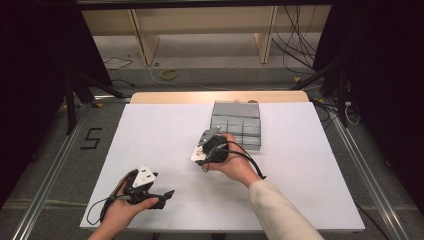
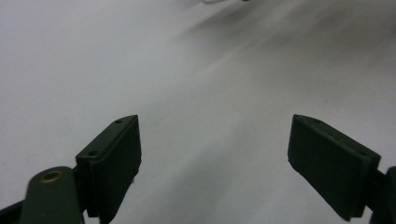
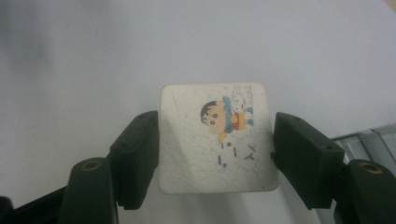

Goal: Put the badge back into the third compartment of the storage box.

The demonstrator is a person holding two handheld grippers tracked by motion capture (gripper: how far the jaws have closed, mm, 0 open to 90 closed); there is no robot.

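white tile (image 3: 215,137) hides between right jaws.

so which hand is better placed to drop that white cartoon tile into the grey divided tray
The right. Its gripper already clamps the white cartoon tile and sits beside the grey divided tray. The left gripper is open and empty, low near the table's near edge.

White table (image 1: 165,130), clear compartment box (image 1: 236,125) atop

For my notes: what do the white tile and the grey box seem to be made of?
Tile: probably ceramic or stone, matte; its white face looks speckled, with a printed cartoon. Box: likely clear plastic; the dividers show through its glossy walls.
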